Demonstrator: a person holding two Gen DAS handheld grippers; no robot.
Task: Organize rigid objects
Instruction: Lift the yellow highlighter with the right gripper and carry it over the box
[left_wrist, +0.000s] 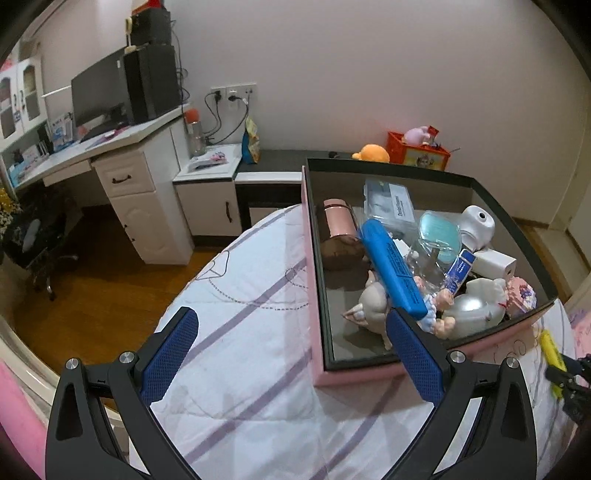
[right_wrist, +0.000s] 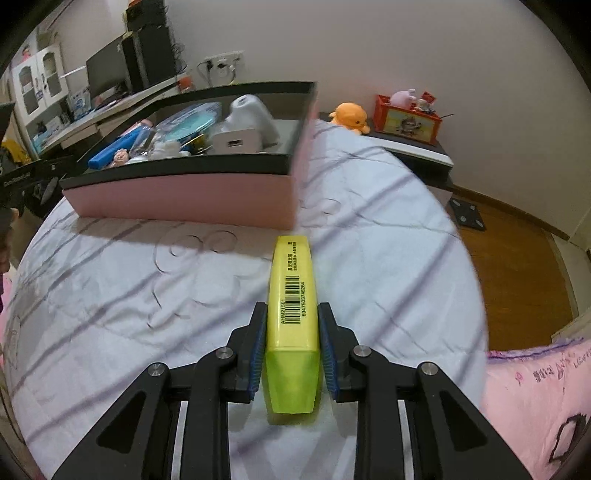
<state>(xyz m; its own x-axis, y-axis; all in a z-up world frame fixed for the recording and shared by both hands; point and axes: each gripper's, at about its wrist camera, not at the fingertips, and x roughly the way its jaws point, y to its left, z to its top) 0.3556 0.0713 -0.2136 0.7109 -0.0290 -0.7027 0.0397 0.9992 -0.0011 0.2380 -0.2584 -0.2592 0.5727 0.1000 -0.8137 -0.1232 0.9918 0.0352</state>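
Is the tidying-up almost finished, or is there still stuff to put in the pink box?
Nearly there, it seems. Done: the pink box on the bed already holds plenty, such as a blue case and a white charger. In hand: the right gripper is shut on a yellow highlighter, which is not yet in the box. The left gripper is open and holds nothing. Left: I see nothing else loose on the bedspread.

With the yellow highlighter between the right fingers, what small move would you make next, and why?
Probably carry the yellow highlighter forward and up over the pink box. The right gripper grips it above the bedspread, short of the box that holds the other items.
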